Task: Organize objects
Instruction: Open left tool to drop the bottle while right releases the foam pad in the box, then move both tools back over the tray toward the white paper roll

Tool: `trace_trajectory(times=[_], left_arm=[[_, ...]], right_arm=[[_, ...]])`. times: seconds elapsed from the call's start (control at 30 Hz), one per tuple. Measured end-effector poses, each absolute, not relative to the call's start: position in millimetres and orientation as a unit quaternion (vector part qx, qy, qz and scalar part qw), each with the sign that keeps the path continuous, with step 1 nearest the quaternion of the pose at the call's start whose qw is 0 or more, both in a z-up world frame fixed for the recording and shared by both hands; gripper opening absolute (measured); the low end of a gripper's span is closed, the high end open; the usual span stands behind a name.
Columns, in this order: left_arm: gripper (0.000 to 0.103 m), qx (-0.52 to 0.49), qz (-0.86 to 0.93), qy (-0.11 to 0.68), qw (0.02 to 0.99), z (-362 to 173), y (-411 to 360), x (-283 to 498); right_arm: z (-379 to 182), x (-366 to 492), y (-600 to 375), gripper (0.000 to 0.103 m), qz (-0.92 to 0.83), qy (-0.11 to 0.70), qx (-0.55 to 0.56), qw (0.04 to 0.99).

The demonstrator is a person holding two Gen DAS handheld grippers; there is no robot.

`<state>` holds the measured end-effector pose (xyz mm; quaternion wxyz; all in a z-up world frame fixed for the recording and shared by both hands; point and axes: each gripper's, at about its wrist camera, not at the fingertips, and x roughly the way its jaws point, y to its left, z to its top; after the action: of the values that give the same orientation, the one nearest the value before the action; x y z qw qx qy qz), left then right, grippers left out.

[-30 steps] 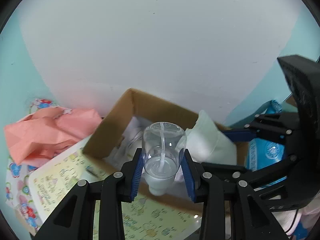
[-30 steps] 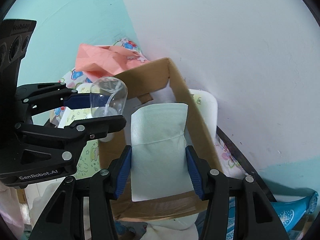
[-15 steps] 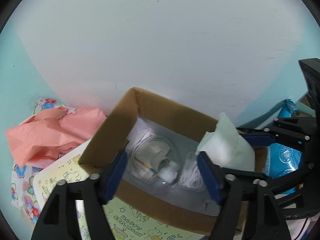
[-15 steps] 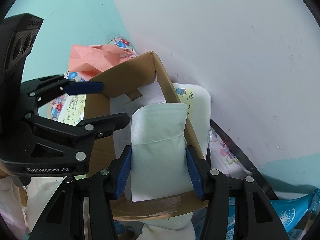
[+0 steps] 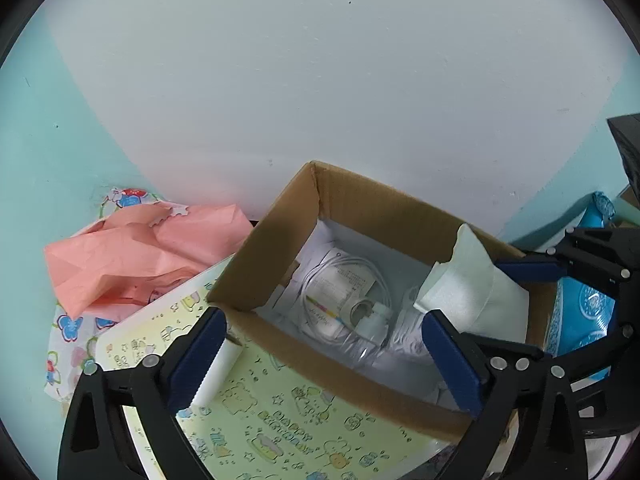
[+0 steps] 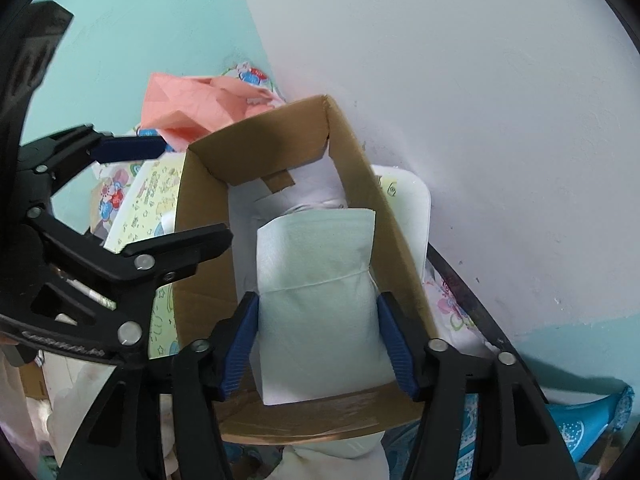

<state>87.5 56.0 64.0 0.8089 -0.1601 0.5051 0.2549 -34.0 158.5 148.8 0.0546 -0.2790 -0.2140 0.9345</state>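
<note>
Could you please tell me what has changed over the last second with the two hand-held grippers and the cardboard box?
The left hand-held gripper let go of the clear plastic bottle, which now lies inside the brown cardboard box; its jaws opened wide and it drew back. The right hand-held gripper stayed clamped on the pale green foam pouch over the box. The crumpled pink paper did not move.

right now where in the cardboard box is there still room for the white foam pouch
Bare floor shows along the brown cardboard box's far wall, and a strip beside the left wall. The middle is crowded by a coiled white cable on a printed sheet. The right tongs hold the white foam pouch over the right end.
</note>
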Motion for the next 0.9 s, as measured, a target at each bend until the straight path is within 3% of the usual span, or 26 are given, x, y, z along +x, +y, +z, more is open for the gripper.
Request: trace_trajectory(times=[0.07,0.23,0.9], left_arm=[[0.100,-0.152,0.260,0.507,0.808,66.9,53.5,83.7],[0.103,-0.151,0.262,0.513,0.803,72.0,47.4,76.3],[0.103,-0.176,0.272,0.489,0.810,91.1,37.4,13.2]], right_arm=[[146.6,-35.4,154.5,0.080,0.931,-0.222,-0.282,0.070],[140.4,-32.4,142.2,0.084,0.915,-0.266,-0.277,0.124],[128.7,-4.4,100.6,0.087,0.908,-0.266,-0.291,0.144]])
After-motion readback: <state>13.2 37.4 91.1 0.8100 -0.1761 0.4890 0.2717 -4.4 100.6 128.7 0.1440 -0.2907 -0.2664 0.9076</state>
